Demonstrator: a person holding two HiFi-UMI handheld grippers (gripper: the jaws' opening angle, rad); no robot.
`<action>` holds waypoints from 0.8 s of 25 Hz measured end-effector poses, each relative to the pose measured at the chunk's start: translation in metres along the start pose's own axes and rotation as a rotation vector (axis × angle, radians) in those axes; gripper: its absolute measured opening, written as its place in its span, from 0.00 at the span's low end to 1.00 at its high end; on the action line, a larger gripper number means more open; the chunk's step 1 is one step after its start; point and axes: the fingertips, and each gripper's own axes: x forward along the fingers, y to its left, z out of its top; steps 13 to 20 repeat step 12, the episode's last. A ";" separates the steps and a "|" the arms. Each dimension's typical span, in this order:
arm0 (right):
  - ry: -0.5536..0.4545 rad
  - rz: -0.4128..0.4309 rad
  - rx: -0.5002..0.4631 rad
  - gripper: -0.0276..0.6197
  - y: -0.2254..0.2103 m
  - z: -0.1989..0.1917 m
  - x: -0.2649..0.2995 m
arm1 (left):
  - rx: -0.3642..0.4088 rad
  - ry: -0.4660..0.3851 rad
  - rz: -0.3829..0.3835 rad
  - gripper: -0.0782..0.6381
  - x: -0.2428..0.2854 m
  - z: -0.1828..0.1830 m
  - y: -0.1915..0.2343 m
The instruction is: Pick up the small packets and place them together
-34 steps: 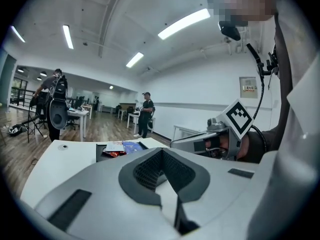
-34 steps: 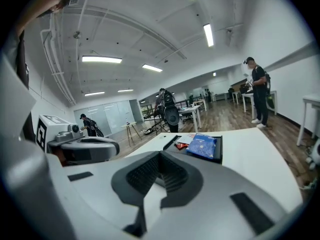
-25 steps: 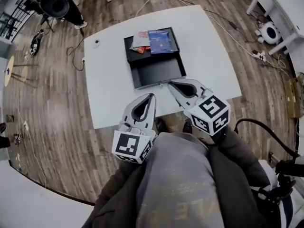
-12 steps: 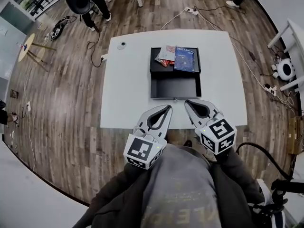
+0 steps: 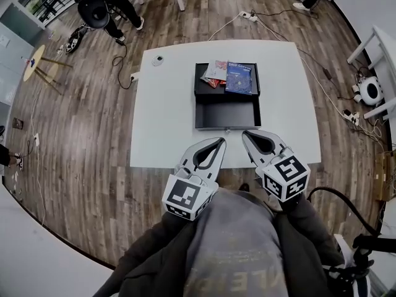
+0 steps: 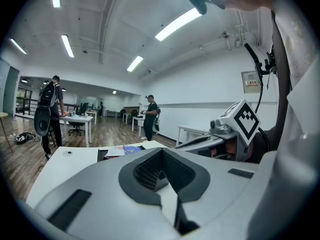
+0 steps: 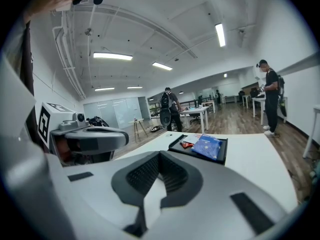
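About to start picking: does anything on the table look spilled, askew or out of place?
Nothing stands out. The packets lie together in the far compartment of the black tray, which sits square on the white table; nothing lies spilled around it.

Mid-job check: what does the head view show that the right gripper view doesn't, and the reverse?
Head view only: the empty near compartment of the black tray, and a small round object on the table. Right gripper view only: ceiling lights and the right gripper close up, jaws shut and empty. Both: the tray, blue packet, left gripper.
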 end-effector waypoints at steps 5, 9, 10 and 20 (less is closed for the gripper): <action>0.009 0.006 0.011 0.05 -0.002 -0.005 -0.007 | -0.004 0.005 0.007 0.10 0.000 -0.002 -0.007; -0.008 0.002 -0.005 0.05 -0.010 0.001 -0.006 | 0.035 -0.017 0.000 0.10 0.008 0.004 -0.006; -0.024 -0.012 -0.014 0.05 -0.015 0.008 -0.005 | 0.055 -0.032 -0.013 0.10 0.014 0.011 -0.003; -0.058 -0.045 -0.031 0.05 -0.025 0.023 -0.002 | 0.093 -0.062 -0.047 0.10 0.027 0.025 0.002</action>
